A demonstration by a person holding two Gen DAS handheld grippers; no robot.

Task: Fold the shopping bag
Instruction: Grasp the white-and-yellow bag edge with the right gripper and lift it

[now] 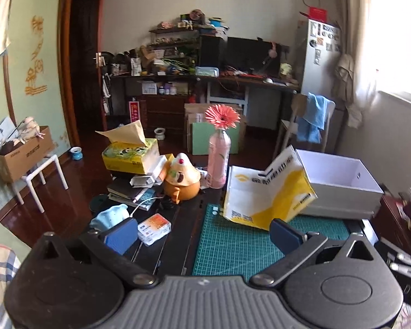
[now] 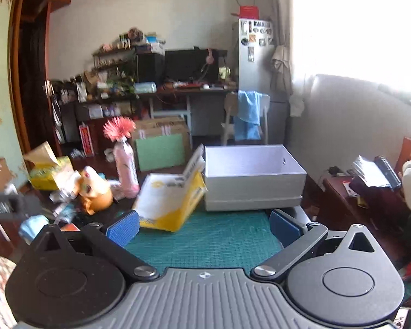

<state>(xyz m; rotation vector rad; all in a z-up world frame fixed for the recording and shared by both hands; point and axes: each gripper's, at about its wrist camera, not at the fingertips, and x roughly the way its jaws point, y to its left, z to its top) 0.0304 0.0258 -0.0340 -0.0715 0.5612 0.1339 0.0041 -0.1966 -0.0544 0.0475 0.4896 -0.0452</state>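
Note:
A white and yellow paper shopping bag (image 1: 265,192) lies partly open on a green cutting mat (image 1: 233,244), its upper flap raised and leaning against a white box (image 1: 339,183). It also shows in the right wrist view (image 2: 170,200). My left gripper (image 1: 202,235) is open and empty, held above the mat just short of the bag. My right gripper (image 2: 202,226) is open and empty, just short of the bag and the mat (image 2: 213,235).
A pink bottle with a flower (image 1: 218,161), an orange toy (image 1: 180,178), a tissue box (image 1: 131,153), books and small items crowd the table left of the mat. The white box (image 2: 252,175) stands at the mat's far edge. A cluttered side table (image 2: 370,189) is to the right.

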